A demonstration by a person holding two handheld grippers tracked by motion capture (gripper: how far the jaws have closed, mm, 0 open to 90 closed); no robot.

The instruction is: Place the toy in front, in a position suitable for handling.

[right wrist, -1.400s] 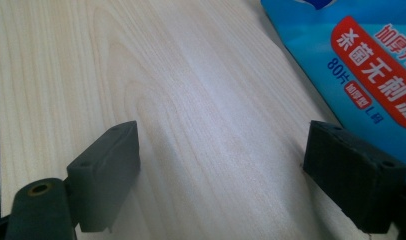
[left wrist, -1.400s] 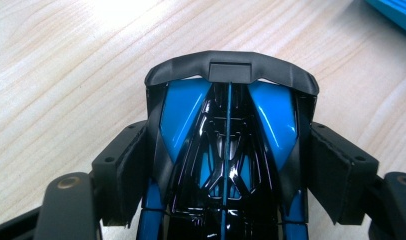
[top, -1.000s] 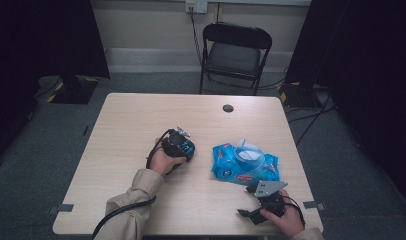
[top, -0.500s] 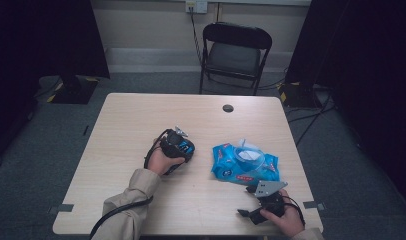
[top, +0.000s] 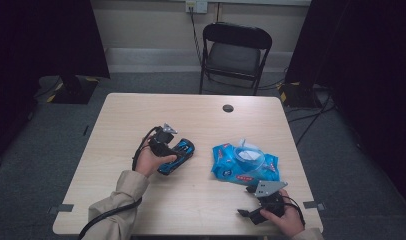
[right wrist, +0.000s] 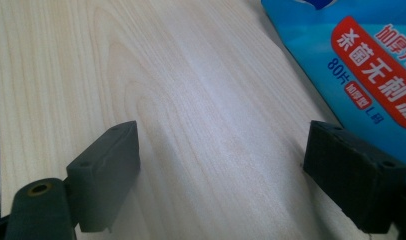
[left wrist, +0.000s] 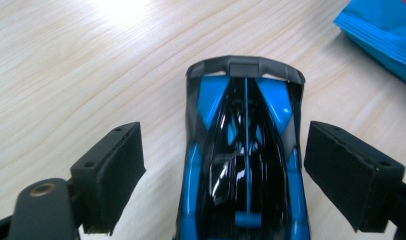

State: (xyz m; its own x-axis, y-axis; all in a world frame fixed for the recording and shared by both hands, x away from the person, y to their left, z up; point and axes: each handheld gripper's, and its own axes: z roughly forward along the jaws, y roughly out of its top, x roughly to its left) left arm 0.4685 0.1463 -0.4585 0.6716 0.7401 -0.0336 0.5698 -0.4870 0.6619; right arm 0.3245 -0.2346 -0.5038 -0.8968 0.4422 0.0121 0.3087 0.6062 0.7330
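A blue and black toy car (left wrist: 246,165) lies on the wooden table (top: 116,125), and it also appears left of centre in the high view (top: 181,151). My left gripper (left wrist: 223,150) straddles its near end. Its jaws have just been opening, and both pads (left wrist: 113,170) now stand clear of the car's sides. In the high view, the left gripper (top: 166,149) sits at the car's lower-left end. A blue wipes pack (top: 243,162) lies right of centre. My right gripper (top: 247,214) rests open near the front edge, with bare wood between its pads (right wrist: 108,170) and the pack (right wrist: 361,65) to its right.
A small black round cap (top: 228,108) is set in the table near the far edge. A black folding chair (top: 236,50) stands behind the table. Cables trail on the floor at the right, by dark curtains.
My left hand has drawn back to the left and slightly up, uncovering more of the toy car, which stays on the table. The right hand and the wipes pack have not moved.
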